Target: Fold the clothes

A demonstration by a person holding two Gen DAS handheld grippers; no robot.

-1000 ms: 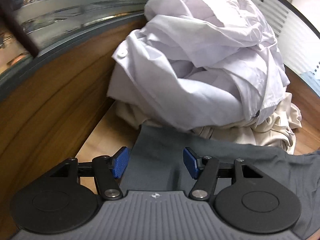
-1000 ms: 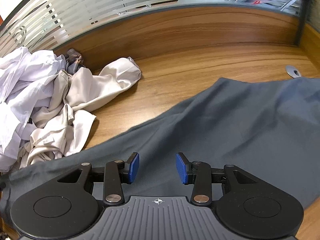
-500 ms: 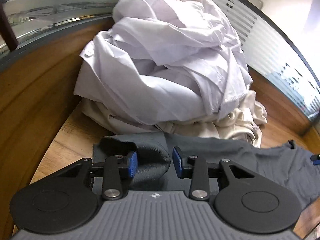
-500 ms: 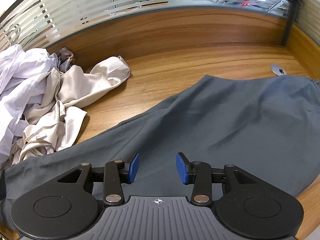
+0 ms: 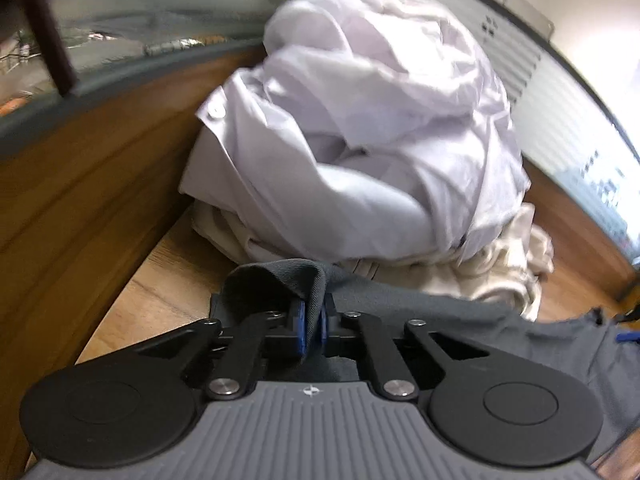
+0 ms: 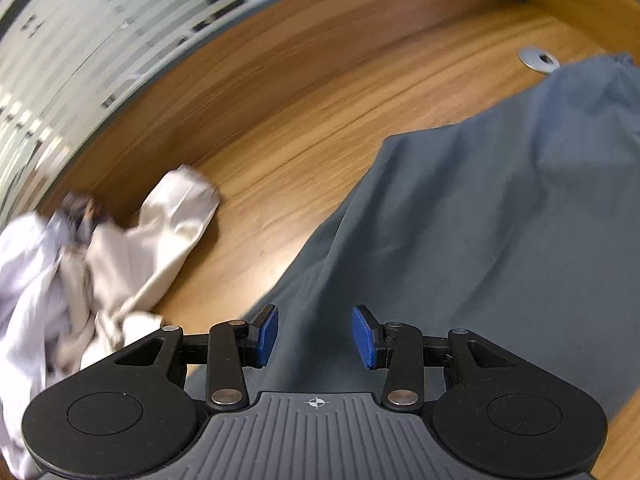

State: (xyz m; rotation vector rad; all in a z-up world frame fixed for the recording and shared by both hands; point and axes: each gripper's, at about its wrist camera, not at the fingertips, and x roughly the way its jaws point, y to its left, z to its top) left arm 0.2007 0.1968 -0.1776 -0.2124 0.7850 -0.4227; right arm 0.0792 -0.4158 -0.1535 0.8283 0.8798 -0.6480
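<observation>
Right wrist view gives me the wooden desk [image 6: 304,128] first, with the grey garment [image 6: 500,208] spread across its right half and running under my right gripper [image 6: 314,338], whose blue pads stand apart above the cloth without pressing it. At the left I see the heap of white shirts [image 5: 360,128] on a cream garment [image 5: 480,276]. My left gripper [image 5: 313,322] is clamped tight on a bunched corner of the grey garment, just before that heap.
</observation>
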